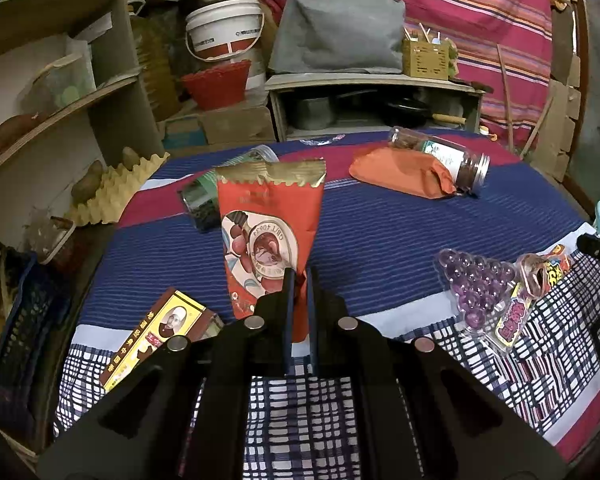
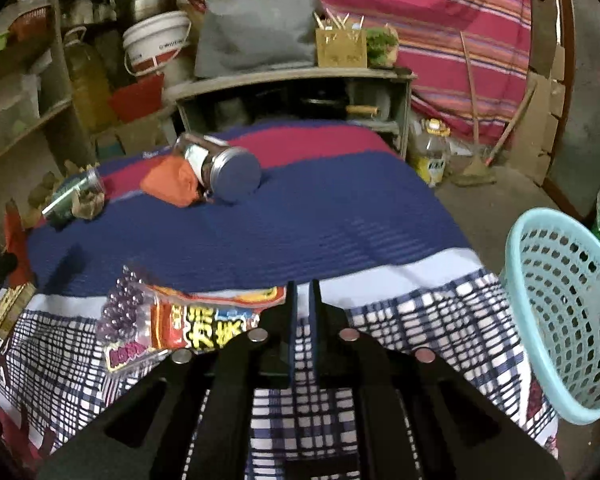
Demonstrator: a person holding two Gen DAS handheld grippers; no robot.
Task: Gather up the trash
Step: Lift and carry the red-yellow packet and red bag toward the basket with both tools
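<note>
On the counter under a blue, red and plaid striped cloth, trash lies scattered. Beside the counter's right edge hangs a light-blue perforated plastic basket, tilted, nothing visible in it.

Left gripper is clamped on the lower corner of a red foil snack pouch with a gold torn top, which stands upright off the cloth. Behind the pouch, a clear plastic jar with dark contents lies on its side.

At the far side, an orange crumpled bag lies touching a clear glass jar with a white-green label, also on its side, metal lid toward the right wrist view.

Near left, a brown-and-yellow cardboard box with a portrait print lies flat, just beside the left gripper body.

Near right, a clear blister pack of purple beads overlaps a red-yellow printed snack wrapper.

Right gripper has a narrow gap between its jaws, nothing between them; it hovers over the plaid edge, wrapper just to its left.
</note>
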